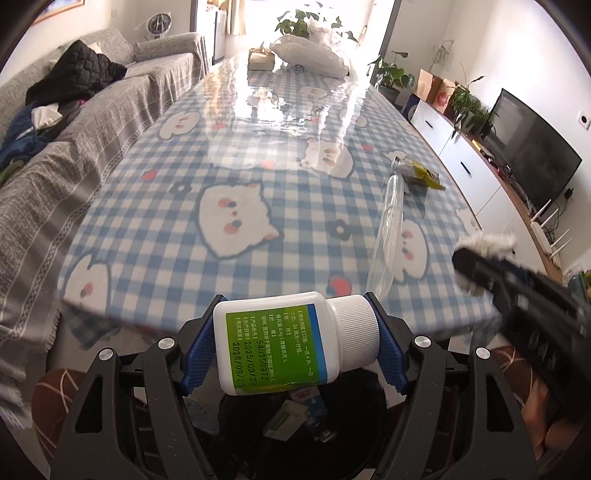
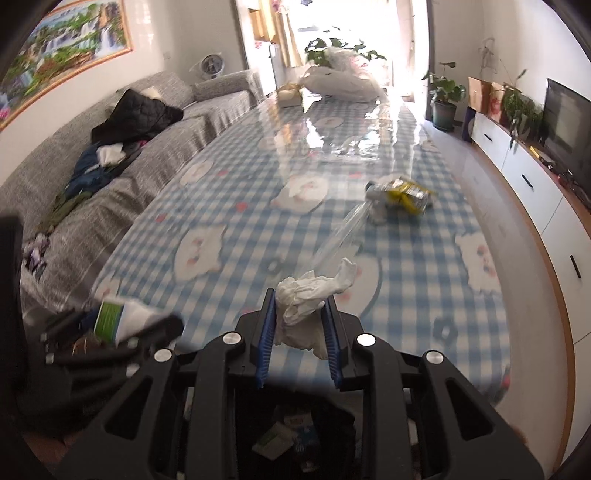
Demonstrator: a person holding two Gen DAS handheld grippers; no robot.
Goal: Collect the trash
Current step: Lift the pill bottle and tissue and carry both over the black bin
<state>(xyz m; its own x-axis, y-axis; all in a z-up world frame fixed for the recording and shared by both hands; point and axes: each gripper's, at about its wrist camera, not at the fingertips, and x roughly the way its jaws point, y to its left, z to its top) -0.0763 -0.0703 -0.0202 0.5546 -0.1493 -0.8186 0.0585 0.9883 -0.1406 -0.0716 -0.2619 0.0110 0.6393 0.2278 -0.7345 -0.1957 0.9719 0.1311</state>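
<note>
My left wrist camera sits just behind its fingers at the near end of the table, angled down its length. My right wrist camera faces likewise from just beside it. Both share the checked tablecloth, the sofa on the left, and the yellow wrapper.

We see a long table under a glossy blue-checked cloth running up the frame's centre. At left stands a grey sofa strewn with clothes; at right, white cabinets, a television and potted plants. Bright daylight floods the doorway at top.
</note>
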